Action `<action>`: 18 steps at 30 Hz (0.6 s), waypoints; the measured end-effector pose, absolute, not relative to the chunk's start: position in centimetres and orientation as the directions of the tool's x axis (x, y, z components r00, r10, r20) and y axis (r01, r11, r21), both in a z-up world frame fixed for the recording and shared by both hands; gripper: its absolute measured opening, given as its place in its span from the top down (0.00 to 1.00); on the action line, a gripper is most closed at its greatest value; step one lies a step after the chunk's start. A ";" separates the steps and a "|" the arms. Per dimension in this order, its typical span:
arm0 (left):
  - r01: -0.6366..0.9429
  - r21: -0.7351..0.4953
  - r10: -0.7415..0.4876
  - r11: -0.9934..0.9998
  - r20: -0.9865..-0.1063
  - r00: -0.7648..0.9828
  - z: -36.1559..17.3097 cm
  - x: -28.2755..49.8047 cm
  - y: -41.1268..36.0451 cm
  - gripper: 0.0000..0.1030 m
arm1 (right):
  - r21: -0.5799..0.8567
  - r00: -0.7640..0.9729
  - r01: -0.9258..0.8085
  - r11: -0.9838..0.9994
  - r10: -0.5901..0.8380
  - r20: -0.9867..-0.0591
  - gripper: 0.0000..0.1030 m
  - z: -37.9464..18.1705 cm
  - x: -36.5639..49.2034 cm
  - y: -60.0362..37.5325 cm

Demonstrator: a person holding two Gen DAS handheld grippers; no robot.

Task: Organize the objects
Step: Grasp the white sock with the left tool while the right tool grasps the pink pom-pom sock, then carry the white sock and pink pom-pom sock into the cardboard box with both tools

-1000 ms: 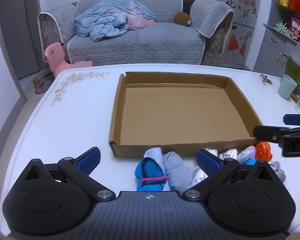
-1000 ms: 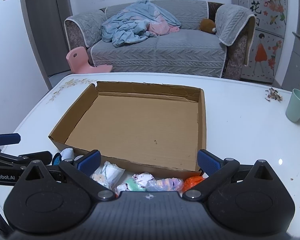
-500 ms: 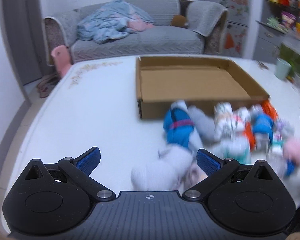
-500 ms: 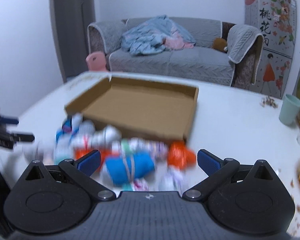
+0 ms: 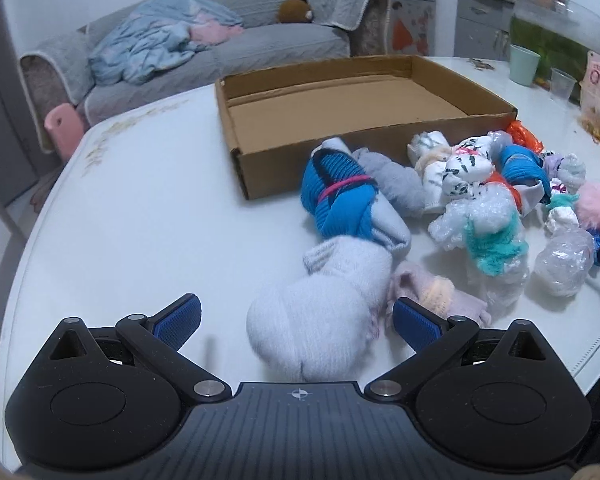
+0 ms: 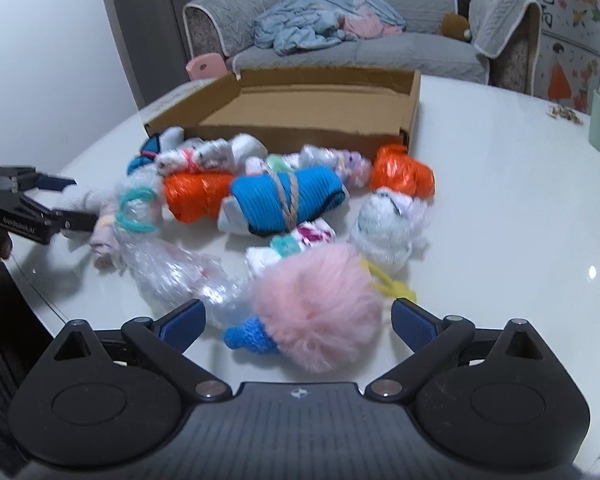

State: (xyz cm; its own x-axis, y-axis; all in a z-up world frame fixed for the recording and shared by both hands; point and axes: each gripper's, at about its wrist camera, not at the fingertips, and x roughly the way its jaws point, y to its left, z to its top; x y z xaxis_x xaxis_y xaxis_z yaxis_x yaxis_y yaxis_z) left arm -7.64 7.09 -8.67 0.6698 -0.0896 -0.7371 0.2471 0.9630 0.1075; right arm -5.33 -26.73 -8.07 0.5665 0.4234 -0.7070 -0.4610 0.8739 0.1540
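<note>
On white table (image 5: pixel 148 216), in front of shallow cardboard tray (image 5: pixel 340 148): heap of rolled sock bundles, some tied with bands, some in crinkly plastic wrap. Tray bare inside; nothing sorted yet.

Left gripper (image 5: pixel 296 322): fingers wide apart, nothing held, framing pale lavender sock roll (image 5: pixel 320 320) at near edge of heap. Right gripper (image 6: pixel 298 322): fingers likewise spread, unloaded, framing fluffy pink bundle (image 6: pixel 316 304) with small blue knit piece (image 6: pixel 252 338) just beside it.

Handling estimate: all bundles light, soft, compressible; no breakage risk. Knit rolls likely grippy; plastic-wrapped ones (image 6: pixel 172 276) probably slick and prone to squirm out. Best hold judged across thickest mid-section of roll, at the band where tied, not at loose cuffs. Pink fluff: close deep, past pile to the core.
</note>
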 end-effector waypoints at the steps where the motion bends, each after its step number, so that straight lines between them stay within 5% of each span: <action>1: 0.253 0.108 -0.093 0.961 -0.739 0.668 -8.9 -7.3 7.0 0.01 | 0.155 0.569 -0.461 0.874 0.425 -0.704 0.11 -8.2 -5.3 -26.9; 5: 0.276 0.100 -0.111 0.956 -0.747 0.655 -9.7 -6.7 6.9 0.07 | 0.179 0.571 -0.458 0.871 0.443 -0.691 0.27 -8.4 -5.9 -28.0; 7: 0.293 0.061 -0.150 0.954 -0.749 0.646 -9.9 -6.8 7.2 0.17 | 0.178 0.575 -0.463 0.869 0.447 -0.686 0.38 -8.5 -6.1 -28.2; 9: 0.309 0.012 -0.198 0.951 -0.744 0.638 -9.7 -7.0 7.5 0.40 | 0.172 0.579 -0.467 0.867 0.447 -0.682 0.57 -8.6 -6.1 -28.3; 18: 0.263 0.034 -0.157 0.964 -0.727 0.669 -7.6 -8.4 7.7 0.46 | 0.204 0.589 -0.473 0.857 0.479 -0.650 0.67 -7.5 -6.1 -29.9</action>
State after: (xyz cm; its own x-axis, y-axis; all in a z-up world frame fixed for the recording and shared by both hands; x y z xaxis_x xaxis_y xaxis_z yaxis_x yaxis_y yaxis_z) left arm -8.40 7.67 -7.64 0.6686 -0.1566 -0.7270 0.2625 0.9643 0.0338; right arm -6.11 -29.90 -7.54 0.5892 0.4794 -0.6504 -0.4729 0.8573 0.2035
